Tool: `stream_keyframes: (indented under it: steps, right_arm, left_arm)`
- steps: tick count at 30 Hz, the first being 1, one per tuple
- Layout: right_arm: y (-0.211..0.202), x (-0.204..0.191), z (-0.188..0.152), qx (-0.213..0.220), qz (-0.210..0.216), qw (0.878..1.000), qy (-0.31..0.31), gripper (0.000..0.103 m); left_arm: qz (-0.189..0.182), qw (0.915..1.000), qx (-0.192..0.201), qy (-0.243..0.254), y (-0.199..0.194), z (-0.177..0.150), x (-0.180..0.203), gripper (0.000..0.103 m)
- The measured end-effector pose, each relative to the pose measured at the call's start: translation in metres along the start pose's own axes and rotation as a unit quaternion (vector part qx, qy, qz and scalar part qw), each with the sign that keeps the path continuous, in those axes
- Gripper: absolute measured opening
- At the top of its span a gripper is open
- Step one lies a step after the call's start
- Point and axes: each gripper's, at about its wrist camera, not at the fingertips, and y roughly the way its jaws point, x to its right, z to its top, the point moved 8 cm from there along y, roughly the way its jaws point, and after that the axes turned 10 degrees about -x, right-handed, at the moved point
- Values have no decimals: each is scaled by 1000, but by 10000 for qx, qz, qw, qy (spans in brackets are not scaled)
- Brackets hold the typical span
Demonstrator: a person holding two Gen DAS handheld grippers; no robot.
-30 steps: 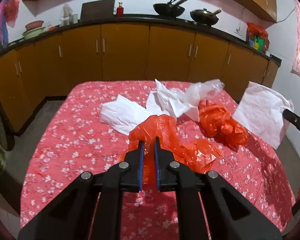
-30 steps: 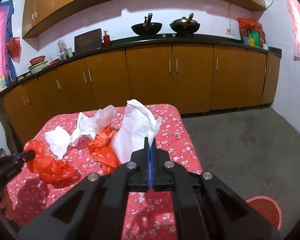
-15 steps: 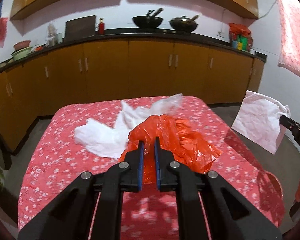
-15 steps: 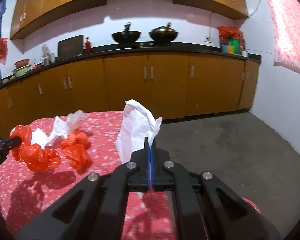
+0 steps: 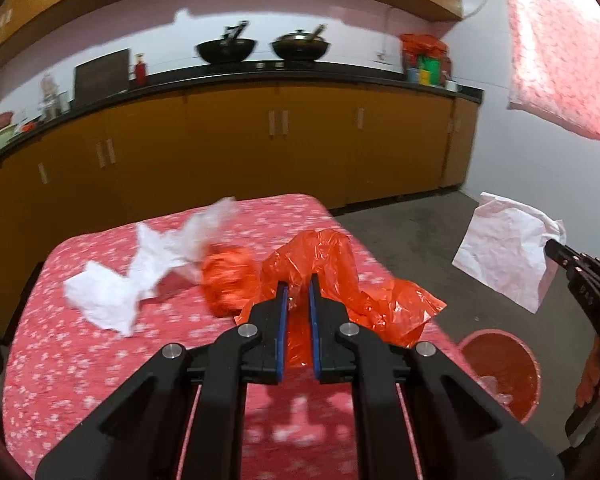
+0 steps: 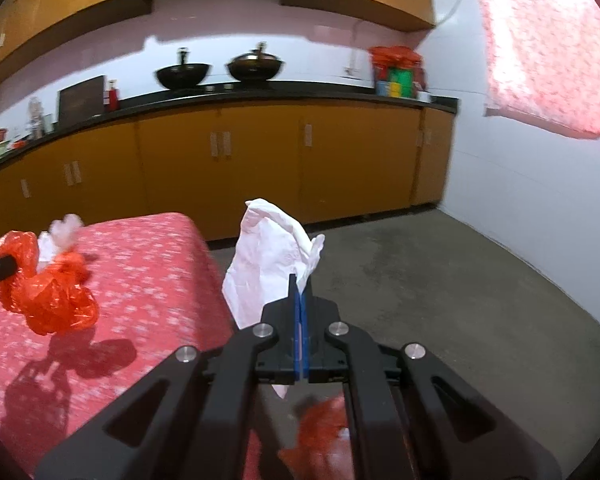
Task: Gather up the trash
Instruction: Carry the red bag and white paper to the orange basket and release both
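Table (image 5: 80, 360): covered in a red flowered cloth, at the left in both views; bears the litter not yet gathered.
Loose white paper (image 5: 108, 296): crumpled on the cloth toward the far left, touching a clearer crinkled scrap behind it; left for a later pass, by the look of it.
Orange wad (image 5: 228, 280): bunched on the cloth just beside the white paper, blurred; lying free, gripped by nothing.
Left gripper (image 5: 298, 296): narrowed onto an orange plastic bag (image 5: 340, 276), pads pinching a fold so the loose film hangs and trails to the right, clear of the cloth; held high, probably so it can pass over the table edge.
Same bag from the right wrist view: dangling off the black tip at the far left, above its own shadow on the cloth.
Bin (image 5: 500, 372): red, round, on the concrete floor just past the table's right corner; some pale scraps already inside; likely goal for both loads.
Right gripper (image 6: 300, 292): clamped tight on a white paper bag (image 6: 268, 264), caught by one corner so the sheet hangs flat, out over the floor and near above the bin.
Progress: two pieces in hand, neither dropped yet.
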Motion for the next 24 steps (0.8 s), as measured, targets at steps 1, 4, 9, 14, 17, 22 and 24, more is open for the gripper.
stream_keyframes:
  steps: [1, 4, 9, 14, 17, 22, 24]
  right_arm:
    - [0, 10, -3, -7, -92, 9999, 56, 3]
    - [1, 45, -14, -40, -430, 9988, 246, 3]
    - [0, 92, -31, -113, -852, 9953, 451, 3]
    - [-2, 138, -51, -233, -1134, 9911, 654, 3]
    - [-3, 161, -65, -310, -1277, 9884, 768, 3]
    - [1, 188, -90, -494, -1411, 9846, 909, 3]
    - [2, 195, -99, -564, -1430, 9835, 956, 3]
  left_arm:
    - [-38, 10000, 0, 46, 1, 1, 8, 9]
    - [-244, 9994, 0, 264, 6, 0, 47, 9]
    - [-523, 9972, -43, 538, 15, -3, 101, 9]
    - [-809, 9942, -219, 673, 29, -11, 150, 9]
    - [-956, 9919, -350, 760, 38, -18, 181, 9]
    - [-1082, 9880, -543, 956, 51, -34, 225, 9]
    - [-1090, 9862, -635, 1074, 58, -41, 242, 9]
